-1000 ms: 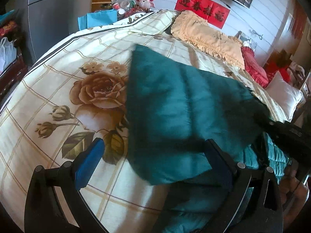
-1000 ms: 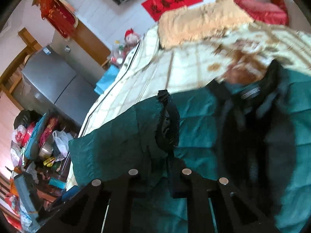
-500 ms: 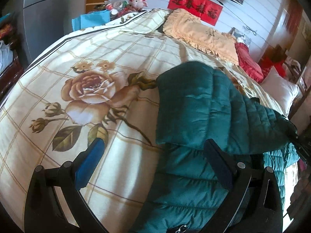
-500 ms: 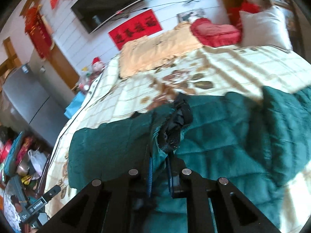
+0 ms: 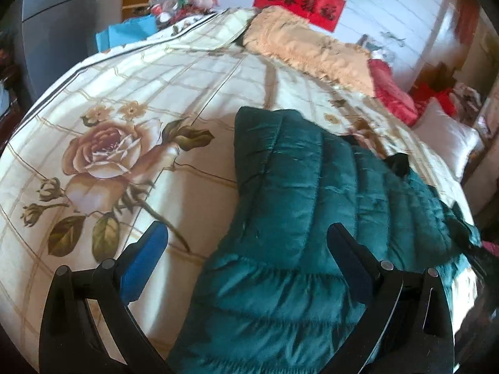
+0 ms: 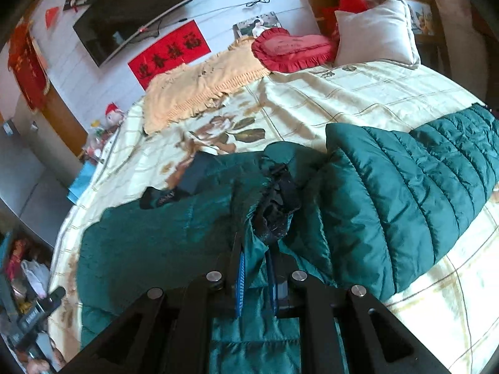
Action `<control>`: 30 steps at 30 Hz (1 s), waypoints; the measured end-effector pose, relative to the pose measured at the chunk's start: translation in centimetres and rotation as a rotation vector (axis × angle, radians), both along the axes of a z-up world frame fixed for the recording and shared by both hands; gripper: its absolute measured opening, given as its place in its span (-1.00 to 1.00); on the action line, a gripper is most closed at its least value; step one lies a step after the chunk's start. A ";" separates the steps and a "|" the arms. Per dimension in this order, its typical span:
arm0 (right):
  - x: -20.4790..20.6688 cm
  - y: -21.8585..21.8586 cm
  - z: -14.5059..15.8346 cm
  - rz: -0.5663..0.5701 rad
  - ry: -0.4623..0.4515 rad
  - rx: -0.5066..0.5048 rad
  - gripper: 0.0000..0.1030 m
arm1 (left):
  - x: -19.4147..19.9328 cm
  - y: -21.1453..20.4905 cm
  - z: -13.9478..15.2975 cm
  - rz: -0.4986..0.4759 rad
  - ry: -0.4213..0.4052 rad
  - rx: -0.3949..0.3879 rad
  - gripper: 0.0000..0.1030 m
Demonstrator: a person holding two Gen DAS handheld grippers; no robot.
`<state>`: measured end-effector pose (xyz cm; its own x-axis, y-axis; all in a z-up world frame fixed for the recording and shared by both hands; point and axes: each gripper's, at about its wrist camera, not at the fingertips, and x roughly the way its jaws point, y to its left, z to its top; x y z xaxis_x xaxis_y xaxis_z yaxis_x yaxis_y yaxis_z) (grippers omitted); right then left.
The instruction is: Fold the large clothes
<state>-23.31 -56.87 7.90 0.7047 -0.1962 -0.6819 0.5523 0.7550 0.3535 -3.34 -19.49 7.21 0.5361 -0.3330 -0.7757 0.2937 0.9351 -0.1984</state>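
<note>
A dark green quilted puffer jacket (image 5: 312,205) lies on the bed, its near sleeve folded across the body. My left gripper (image 5: 246,243) is open and empty, hovering just above the jacket's near edge. In the right wrist view the jacket (image 6: 405,205) spreads wide, with a sleeve lying out to the right. My right gripper (image 6: 255,246) is shut on a fold of the jacket next to its black-trimmed cuff (image 6: 277,205).
The bed has a cream checked bedspread with rose prints (image 5: 103,155). A tan fringed blanket (image 6: 199,87), a red heart cushion (image 6: 290,50) and a white pillow (image 6: 377,31) lie at the head. A grey cabinet (image 5: 46,25) and clutter stand beside the bed.
The green sleeve that hung lifted in front of my left gripper has dropped onto the jacket body. My right gripper swung right with the fold in it, bringing the bed head into view.
</note>
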 end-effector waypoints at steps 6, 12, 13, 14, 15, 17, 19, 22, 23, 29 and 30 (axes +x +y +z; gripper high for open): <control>1.2 0.6 -2.4 0.049 0.046 0.037 -0.78 | 2.7 -1.0 -3.9 0.056 0.055 0.134 0.99; 2.8 2.8 -4.1 0.148 0.131 -0.027 -0.78 | 3.4 0.6 -4.9 0.073 0.085 0.078 0.99; 2.4 2.6 -4.0 0.132 0.128 -0.026 -0.78 | 3.1 0.6 -4.5 0.066 0.068 0.086 0.99; 2.1 2.4 -3.9 0.121 0.125 -0.019 -0.78 | 2.7 0.5 -4.1 0.060 0.049 0.094 0.99; 1.7 2.2 -3.7 0.112 0.121 -0.009 -0.78 | 2.3 0.6 -3.4 0.054 0.030 0.095 0.99; 1.0 2.0 -3.4 0.114 0.112 0.002 -0.78 | 1.9 0.9 -2.2 0.050 0.016 0.059 0.99; 0.7 2.0 -2.9 0.136 0.114 0.013 -0.78 | 1.4 1.2 -0.5 0.040 -0.011 -0.010 0.99; -0.6 1.0 -1.5 0.085 0.085 0.075 -0.52 | 0.7 0.0 2.0 -0.016 -0.074 -0.070 0.99; -1.1 0.8 -0.9 0.059 0.062 0.084 -0.36 | 0.6 -0.6 2.5 -0.037 -0.091 -0.074 0.99; 0.1 2.8 1.6 0.071 0.004 0.016 -0.33 | 1.0 -6.9 2.0 -0.194 -0.071 -0.027 0.99; 0.6 3.3 1.9 0.078 0.003 -0.002 -0.33 | 1.3 -7.4 1.5 -0.196 -0.052 -0.018 0.99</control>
